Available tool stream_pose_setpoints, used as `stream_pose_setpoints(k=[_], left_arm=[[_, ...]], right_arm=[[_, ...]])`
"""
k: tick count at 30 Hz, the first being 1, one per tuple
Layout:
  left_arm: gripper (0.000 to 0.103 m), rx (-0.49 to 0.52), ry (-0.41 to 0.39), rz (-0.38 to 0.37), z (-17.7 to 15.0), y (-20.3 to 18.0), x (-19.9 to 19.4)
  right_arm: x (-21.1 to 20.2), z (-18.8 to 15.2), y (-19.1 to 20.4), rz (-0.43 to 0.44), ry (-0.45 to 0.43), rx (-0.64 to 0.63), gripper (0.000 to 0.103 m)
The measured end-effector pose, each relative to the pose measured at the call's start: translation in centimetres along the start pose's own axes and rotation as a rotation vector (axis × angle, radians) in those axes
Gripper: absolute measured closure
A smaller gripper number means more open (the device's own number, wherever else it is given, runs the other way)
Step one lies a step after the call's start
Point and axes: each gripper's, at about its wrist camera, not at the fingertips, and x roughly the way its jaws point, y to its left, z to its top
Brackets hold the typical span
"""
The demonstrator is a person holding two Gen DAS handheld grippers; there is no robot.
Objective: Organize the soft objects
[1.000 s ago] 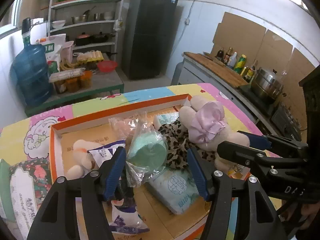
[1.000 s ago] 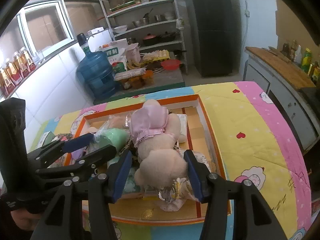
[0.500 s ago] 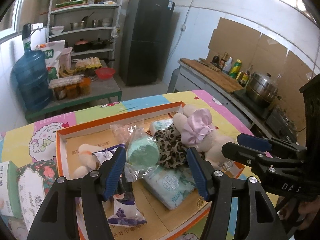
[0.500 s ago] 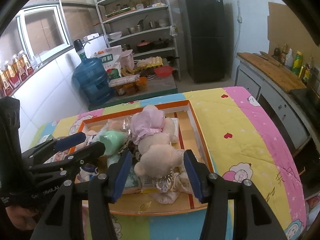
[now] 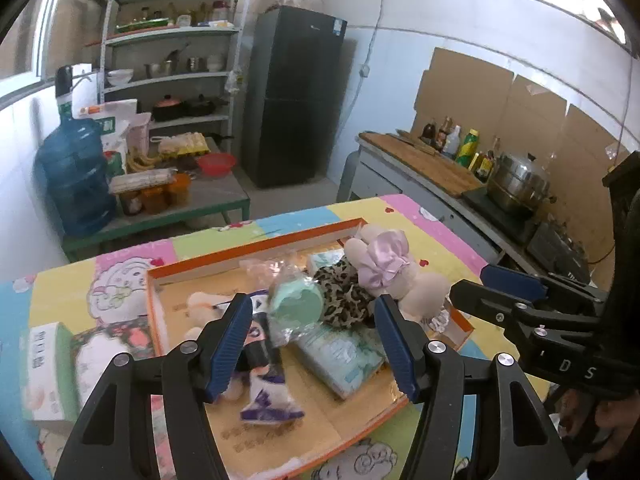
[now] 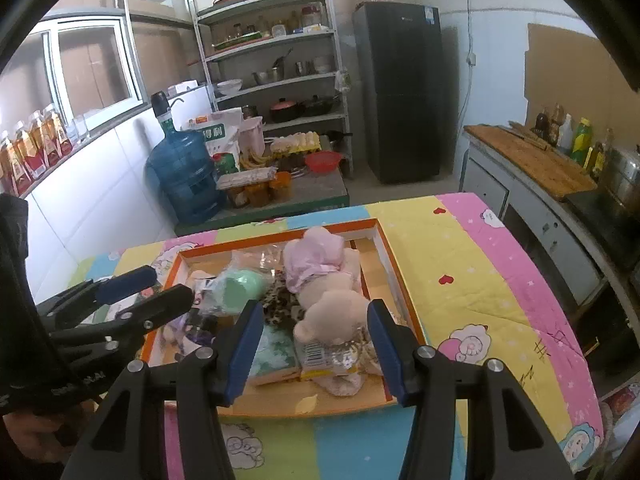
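Note:
An orange-rimmed shallow box [image 5: 256, 246] lies on the colourful table. Inside it are a cream plush toy in a pink dress [image 5: 384, 264], a mint-green roll in clear plastic [image 5: 296, 304], a leopard-print cloth [image 5: 344, 300], a pale green tissue pack [image 5: 340, 352], a purple-and-white packet [image 5: 268, 396] and a small cream plush [image 5: 204, 304]. My left gripper [image 5: 312, 300] hovers open above the roll, holding nothing. My right gripper [image 6: 315, 306] hovers open above the plush toy [image 6: 320, 280], apart from it. Each gripper shows at the edge of the other's view.
A green-and-white tissue box [image 5: 44, 368] lies left of the box on the cloth. To the right runs a counter [image 6: 532, 160] with bottles and a steel pot. Beyond the table stand a low green table, a blue water jug [image 6: 184, 184], shelves and a dark fridge [image 5: 292, 92].
Both grippers have drawn back and upward from the box, so its contents look smaller and more table shows. Nothing in the box has moved, and both pairs of jaws keep their width.

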Motion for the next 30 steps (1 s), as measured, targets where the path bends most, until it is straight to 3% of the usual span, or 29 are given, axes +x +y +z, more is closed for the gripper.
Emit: stream_pose_setpoints(k=[11, 21, 30], left_arm=[[0.038, -0.008, -0.06, 0.026, -1.6, 2.6, -7.1], [0.038, -0.008, -0.169, 0.172, -3.8, 5.1, -16.8], [0.038, -0.058, -0.202, 0.207, -6.4, 6.9, -24.7]], right_arm=[[-3.8, -1.7, 5.6, -0.021, -0.046, -0.025, 0.049], [-9.1, -4.0, 12.1, -0.09, -0.121, -0.04, 0.049], [-14.3, -6.9, 17.6, -0.127, -0.16, 0.011, 0.049]])
